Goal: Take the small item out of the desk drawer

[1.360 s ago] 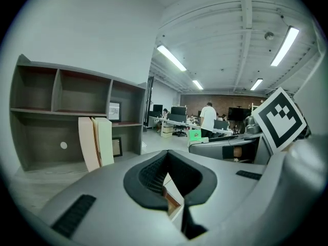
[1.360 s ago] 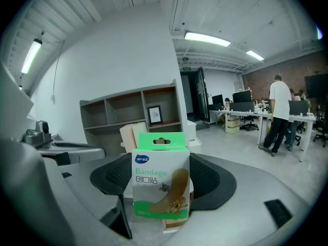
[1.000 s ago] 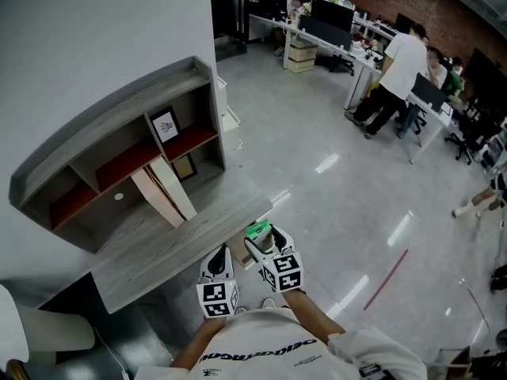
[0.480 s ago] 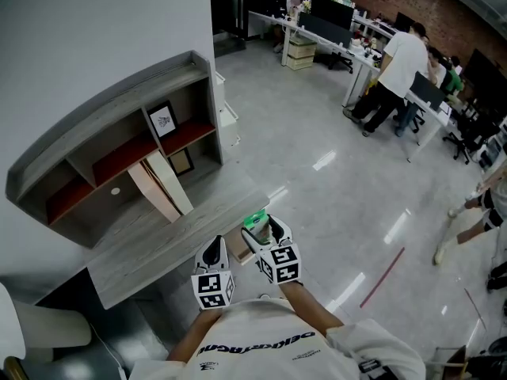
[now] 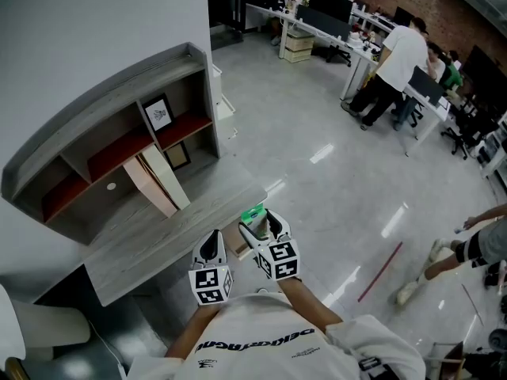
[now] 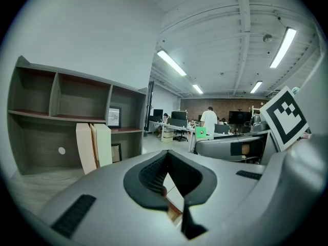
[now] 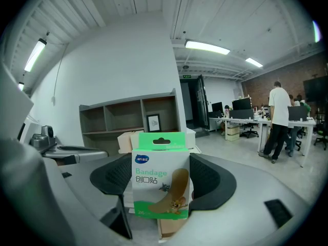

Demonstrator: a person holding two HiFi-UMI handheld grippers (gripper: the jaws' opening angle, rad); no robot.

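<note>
My right gripper (image 5: 258, 225) is shut on a small green and white bandage box (image 5: 253, 213), held upright just off the front edge of the grey wooden desk (image 5: 158, 236). In the right gripper view the box (image 7: 160, 181) stands between the two dark pads of that gripper (image 7: 160, 174). The left gripper (image 5: 211, 247) hangs beside it at the desk's edge, jaw tips together (image 6: 165, 155) with nothing between them. A tan drawer (image 5: 238, 246) shows between the two grippers, and its brown edge (image 6: 173, 209) shows below the left jaws.
A grey hutch (image 5: 103, 157) with red-lined shelves stands on the desk, with two beige binders (image 5: 158, 184) and a framed picture (image 5: 158, 113). To the right lies open polished floor. People stand at office desks (image 5: 396, 62) far off, and someone walks at the right edge.
Both grippers keep nearly the same places at the desk's edge, the right one still holding the box. The head view has shifted slightly, and a walker has moved along the right edge.
</note>
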